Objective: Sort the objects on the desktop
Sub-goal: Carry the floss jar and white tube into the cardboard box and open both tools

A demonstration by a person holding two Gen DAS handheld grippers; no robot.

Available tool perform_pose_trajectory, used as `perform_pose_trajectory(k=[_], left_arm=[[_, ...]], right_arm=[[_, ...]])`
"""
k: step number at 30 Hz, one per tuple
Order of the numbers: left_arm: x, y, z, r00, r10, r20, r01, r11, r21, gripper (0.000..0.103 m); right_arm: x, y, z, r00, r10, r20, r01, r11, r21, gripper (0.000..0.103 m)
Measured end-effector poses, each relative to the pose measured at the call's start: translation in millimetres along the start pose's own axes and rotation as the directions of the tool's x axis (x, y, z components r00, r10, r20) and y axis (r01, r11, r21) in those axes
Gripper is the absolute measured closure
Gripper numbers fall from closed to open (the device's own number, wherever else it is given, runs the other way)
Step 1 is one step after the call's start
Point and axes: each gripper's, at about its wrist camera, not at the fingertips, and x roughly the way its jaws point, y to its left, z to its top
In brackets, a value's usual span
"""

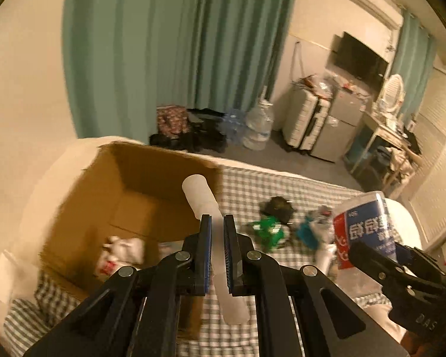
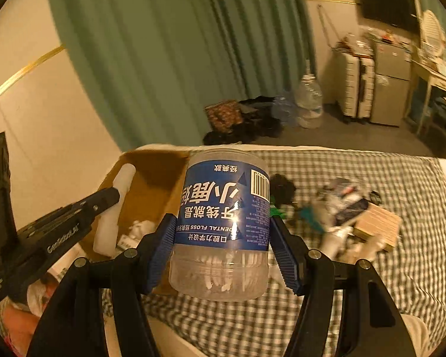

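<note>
with the left gripper (image 1: 217,232) clamped tight on a slim white tube (image 1: 206,208) and the right gripper (image 2: 223,250) half-spread around the dental floss jar (image 2: 223,223), both held above the checked bed, carry each fully over the cardboard box (image 1: 128,184) before releasing.

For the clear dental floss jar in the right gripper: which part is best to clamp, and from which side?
Clamp the dental floss jar across its labelled middle, as the right gripper does: pads on opposite sides of the straight round wall, coming in square to its axis. The label band looks uniform in width and less slippery than the bare clear end.
</note>
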Motion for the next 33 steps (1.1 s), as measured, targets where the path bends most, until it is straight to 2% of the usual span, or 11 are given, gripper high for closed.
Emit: perform_pose_trajectory(k=[10, 12, 13, 14, 16, 17, 18, 26, 31, 33], left_arm=[[45, 68, -12, 0.995, 0.052, -0.087, -0.060, 0.995, -0.083, 0.096], [55, 80, -16, 0.992, 0.059, -0.109, -0.070, 0.993, -0.097, 0.091], [58, 85, -17, 0.991, 0.061, -0.116, -0.073, 0.992, -0.104, 0.087], [62, 91, -19, 0.990, 0.065, -0.124, -0.080, 0.990, -0.115, 0.076], [64, 100, -23, 0.989, 0.077, -0.122, -0.095, 0.985, -0.143, 0.050], [63, 106, -25, 0.990, 0.078, -0.120, -0.097, 0.982, -0.159, 0.030], [62, 112, -27, 0.990, 0.086, -0.108, -0.104, 0.978, -0.180, 0.025], [68, 132, -41, 0.986, 0.111, -0.127, -0.134, 0.972, -0.193, 0.023], [73, 136, -47, 0.984, 0.125, -0.128, -0.146, 0.975, -0.166, 0.023], [72, 133, -49, 0.985, 0.129, -0.118, -0.146, 0.978, -0.149, 0.020]], right_arm=[[48, 47, -5, 0.996, 0.037, -0.086, -0.044, 0.996, -0.076, 0.040], [59, 54, -1, 0.995, 0.041, -0.094, -0.049, 0.995, -0.086, 0.040], [63, 58, -1, 0.994, 0.044, -0.098, -0.053, 0.995, -0.090, 0.040], [68, 62, 0, 0.994, 0.047, -0.102, -0.057, 0.994, -0.094, 0.040], [77, 69, 2, 0.992, 0.054, -0.113, -0.066, 0.993, -0.100, 0.040], [80, 73, 3, 0.991, 0.056, -0.118, -0.068, 0.992, -0.102, 0.040], [86, 77, 5, 0.991, 0.058, -0.124, -0.072, 0.992, -0.105, 0.040], [115, 105, 13, 0.987, 0.064, -0.149, -0.083, 0.989, -0.125, 0.040], [134, 122, 24, 0.985, 0.077, -0.157, -0.099, 0.985, -0.140, 0.040], [138, 128, 31, 0.984, 0.086, -0.154, -0.108, 0.985, -0.137, 0.040]])
